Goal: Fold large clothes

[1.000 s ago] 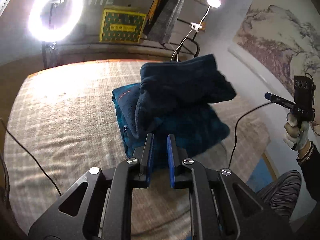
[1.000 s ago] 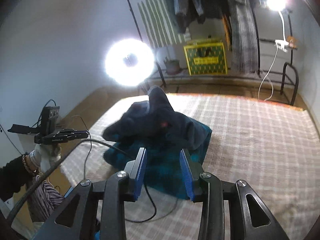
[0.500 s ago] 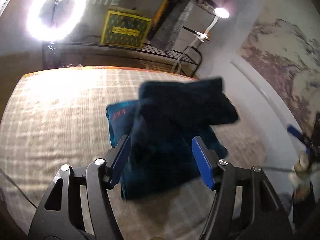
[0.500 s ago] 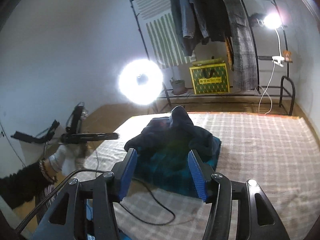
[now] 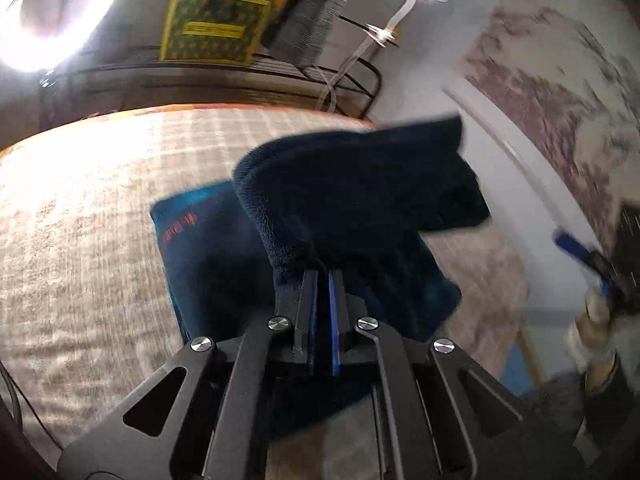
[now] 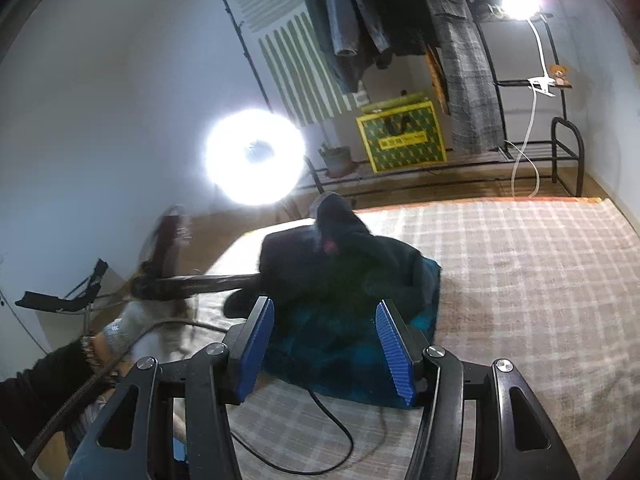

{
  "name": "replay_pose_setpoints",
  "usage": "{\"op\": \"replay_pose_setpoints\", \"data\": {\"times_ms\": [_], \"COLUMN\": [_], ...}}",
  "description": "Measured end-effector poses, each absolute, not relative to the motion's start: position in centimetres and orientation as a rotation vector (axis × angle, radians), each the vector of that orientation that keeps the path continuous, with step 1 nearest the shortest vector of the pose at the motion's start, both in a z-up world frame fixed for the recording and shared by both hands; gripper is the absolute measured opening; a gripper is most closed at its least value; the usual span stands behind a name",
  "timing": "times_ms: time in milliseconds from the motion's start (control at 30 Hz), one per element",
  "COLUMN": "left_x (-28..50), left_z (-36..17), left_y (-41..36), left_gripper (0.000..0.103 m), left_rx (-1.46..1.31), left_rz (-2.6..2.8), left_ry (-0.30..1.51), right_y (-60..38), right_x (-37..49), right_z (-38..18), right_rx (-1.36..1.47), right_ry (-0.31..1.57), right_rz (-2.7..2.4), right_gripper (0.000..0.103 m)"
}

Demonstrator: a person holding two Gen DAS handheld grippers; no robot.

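Left wrist view: the left gripper (image 5: 322, 276) has its fingers pinching the dark fleece garment (image 5: 360, 184) on the checked bed (image 5: 80, 240). Right wrist view: the right gripper (image 6: 326, 340) hovers near the garment, fingers spread, holding nothing.

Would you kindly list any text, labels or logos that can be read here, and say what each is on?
None can be read for certain.
Yellow-and-green box: a large dark emblem above a yellow band of small characters, too small to read.
Teal garment: red print near its corner, too blurred to read.
Striped wall hanging: stripes only, no text.
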State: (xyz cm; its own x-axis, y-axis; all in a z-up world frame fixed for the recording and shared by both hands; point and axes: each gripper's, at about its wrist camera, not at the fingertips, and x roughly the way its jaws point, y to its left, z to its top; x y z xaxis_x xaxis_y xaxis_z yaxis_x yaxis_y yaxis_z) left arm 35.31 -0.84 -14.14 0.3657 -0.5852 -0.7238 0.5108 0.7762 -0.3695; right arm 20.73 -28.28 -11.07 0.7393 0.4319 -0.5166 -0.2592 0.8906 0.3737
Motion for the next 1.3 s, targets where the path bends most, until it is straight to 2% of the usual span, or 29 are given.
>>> {"op": "replay_pose_setpoints", "data": {"times_ms": [233,467,500,567,633,700,767,800,833,900,967,1033,1067,1233,1267,1300], "left_x": [29.7,28.4,28.7,29.2,29.7,30.2,30.4,30.6,30.7,30.8,31.3,31.7,31.8,33.0,33.2,33.3], "left_z": [-14.5,-12.9,-12.4,-11.9,-11.7,-11.7,-11.8,-11.8,-11.9,-12.0,-12.2,-12.9,-13.3,-17.0,-18.0,-18.6], "left_y": [-0.7,3.0,3.8,5.2,6.5,7.0,7.4,7.6,7.6,7.9,8.4,9.1,9.3,9.1,8.8,8.6], "left_gripper": [0.002,0.002,0.002,0.003,0.003,0.003,0.003,0.003,0.003,0.003,0.012,0.045,0.050,0.053,0.053,0.053], "left_rx": [0.079,-0.054,-0.091,-0.153,-0.204,-0.211,-0.225,-0.233,-0.239,-0.252,-0.294,-0.353,-0.375,-0.498,-0.526,-0.546], "left_rz": [-0.729,-0.664,-0.645,-0.614,-0.584,-0.565,-0.553,-0.552,-0.551,-0.538,-0.528,-0.521,-0.515,-0.481,-0.483,-0.485], "left_ry": [0.963,0.942,0.930,0.920,0.912,0.907,0.910,0.911,0.914,0.923,0.941,0.960,0.967,1.088,1.126,1.149], "right_y": [-29.3,-27.1,-26.8,-26.1,-24.8,-23.6,-22.0,-21.3,-20.6,-19.6,-19.3,-19.3,-19.6,-21.3,-21.8,-22.3], "right_x": [22.8,27.4,28.3,30.0,30.9,31.6,32.1,32.2,32.2,31.0,28.7,25.8,25.2,22.9,22.7,22.4], "right_z": [-11.9,-11.4,-11.5,-11.8,-11.8,-11.9,-12.5,-12.8,-13.3,-14.3,-14.9,-16.0,-16.7,-20.3,-20.1,-19.7], "right_rx": [0.355,0.349,0.368,0.411,0.371,0.318,0.248,0.210,0.163,0.094,0.012,-0.091,-0.117,-0.171,-0.158,-0.142], "right_ry": [0.654,0.619,0.619,0.613,0.615,0.627,0.659,0.683,0.724,0.772,0.784,0.811,0.831,0.941,0.943,0.935], "right_rz": [0.341,0.353,0.371,0.448,0.479,0.493,0.495,0.493,0.499,0.510,0.536,0.556,0.553,0.510,0.516,0.527], "right_gripper": [0.058,0.058,0.060,0.070,0.085,0.086,0.073,0.039,0.017,0.012,0.011,0.011,0.011,0.013,0.016,0.027]}}
